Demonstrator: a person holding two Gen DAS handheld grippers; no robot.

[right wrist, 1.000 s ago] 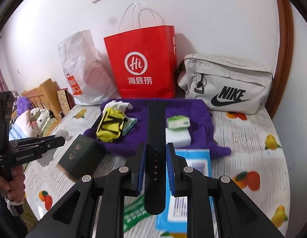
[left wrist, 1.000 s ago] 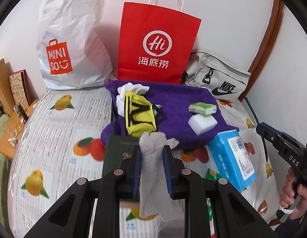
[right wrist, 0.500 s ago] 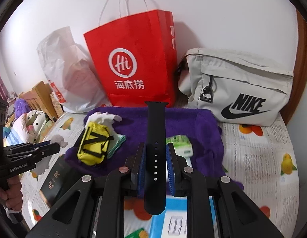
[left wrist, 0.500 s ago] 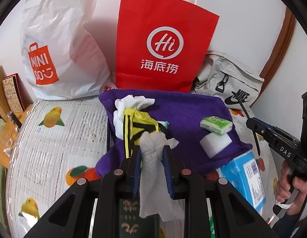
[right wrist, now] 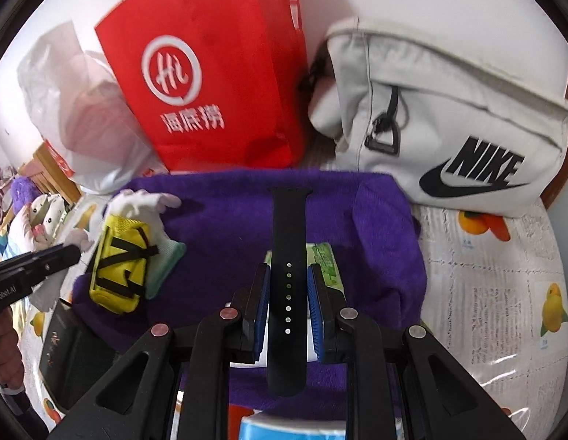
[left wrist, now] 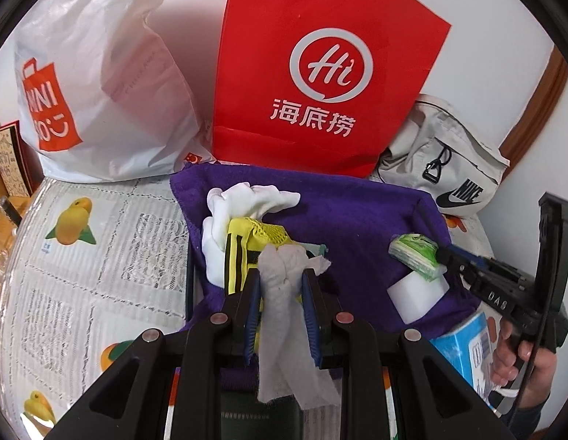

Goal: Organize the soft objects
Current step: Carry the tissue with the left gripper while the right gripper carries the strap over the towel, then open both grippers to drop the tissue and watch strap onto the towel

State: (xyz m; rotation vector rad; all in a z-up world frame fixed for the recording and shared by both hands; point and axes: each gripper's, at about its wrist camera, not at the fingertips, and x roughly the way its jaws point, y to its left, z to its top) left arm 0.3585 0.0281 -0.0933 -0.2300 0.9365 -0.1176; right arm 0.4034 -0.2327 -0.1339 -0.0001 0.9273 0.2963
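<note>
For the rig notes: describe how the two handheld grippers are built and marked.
Both are black plastic with angular triangular cut-outs, silver round pivot pins and ridged blue pads lining the jaws. The right gripper carries white "DAS" lettering and a thin black cable; the left gripper has white lettering ending in "Robot.AI".

Both wrist views look steeply down, close over the purple towel (left wrist: 357,212).
</note>
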